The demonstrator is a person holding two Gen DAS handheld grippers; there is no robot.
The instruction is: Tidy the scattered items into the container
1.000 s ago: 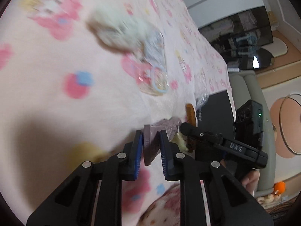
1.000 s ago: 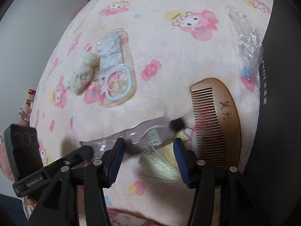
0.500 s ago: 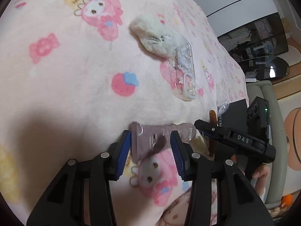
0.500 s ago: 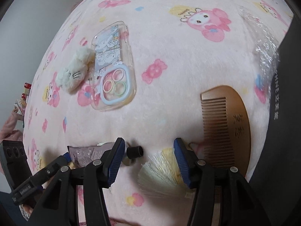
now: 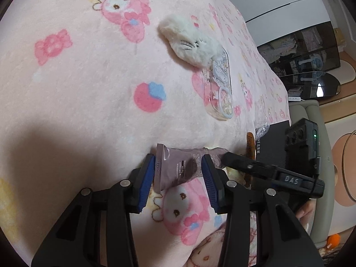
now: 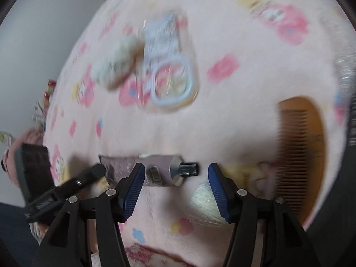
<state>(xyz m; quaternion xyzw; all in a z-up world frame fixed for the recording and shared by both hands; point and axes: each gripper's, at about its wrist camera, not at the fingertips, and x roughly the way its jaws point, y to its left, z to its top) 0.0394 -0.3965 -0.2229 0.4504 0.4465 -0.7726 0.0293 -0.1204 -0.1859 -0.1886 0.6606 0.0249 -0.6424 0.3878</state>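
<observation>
The left gripper (image 5: 178, 175) was seen with its jaws parted about halfway, having just been opened; the crimped flat end of the mauve tube (image 5: 180, 166) lay between the blue pads, but a gap was visible on both sides, so nothing was gripped. The right gripper (image 6: 175, 184) was held wider, its jaws also just opened further, and the tube's shoulder and black cap (image 6: 189, 169) lay just ahead of the gap, untouched.

The tube was laid flat on the pink blanket (image 5: 77, 77), its long axis running across both grippers' line of sight, crimp toward the left one and cap toward the right. Both were therefore near, each at its own end. A closing of the left jaws would be judged to fall along the tube's length rather than across its width, so a turn of the wrist seemed called for.

Further out, the wooden comb (image 6: 298, 151) was seen beside the black container (image 5: 273, 146), at the right gripper's side. The clear phone case (image 5: 219, 91) and white plush (image 5: 191, 42) lay well apart, beyond.
</observation>
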